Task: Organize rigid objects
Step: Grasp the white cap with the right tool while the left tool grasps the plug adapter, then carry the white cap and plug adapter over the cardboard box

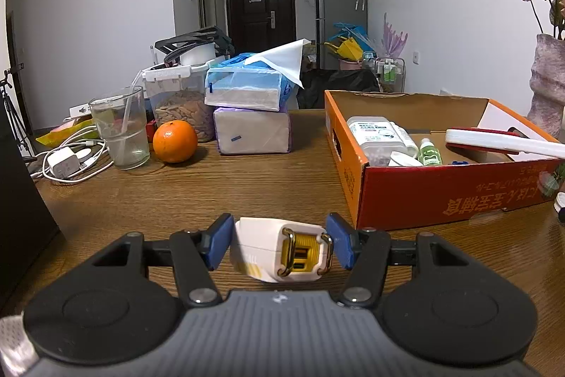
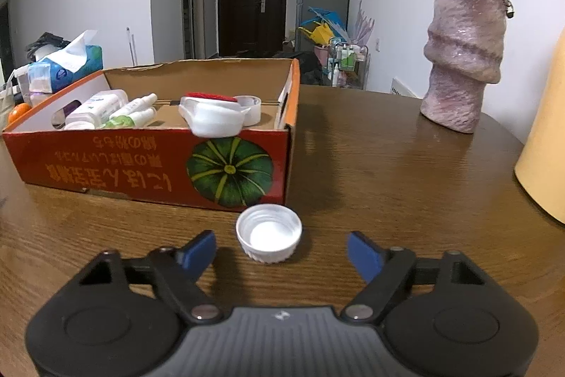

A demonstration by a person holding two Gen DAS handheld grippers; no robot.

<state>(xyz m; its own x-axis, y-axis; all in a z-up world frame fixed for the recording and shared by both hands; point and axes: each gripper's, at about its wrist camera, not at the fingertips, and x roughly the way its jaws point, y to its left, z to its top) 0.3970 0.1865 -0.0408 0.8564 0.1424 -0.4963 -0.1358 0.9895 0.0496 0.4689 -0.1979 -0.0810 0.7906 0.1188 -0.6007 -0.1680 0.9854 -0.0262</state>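
My left gripper [image 1: 280, 244] is clenched on a white plug adapter [image 1: 279, 249], its blue pads pressing both sides and its brass prongs facing me, held over the near part of the wooden bench [image 1: 247, 179] just left of the orange cardboard box [image 1: 441, 193]. My right gripper [image 2: 280, 251] is released, jaws spread wide, with a white bottle cap [image 2: 269, 237] lying open side up on the bench between the fingertips, just near of the box's pumpkin-printed wall.
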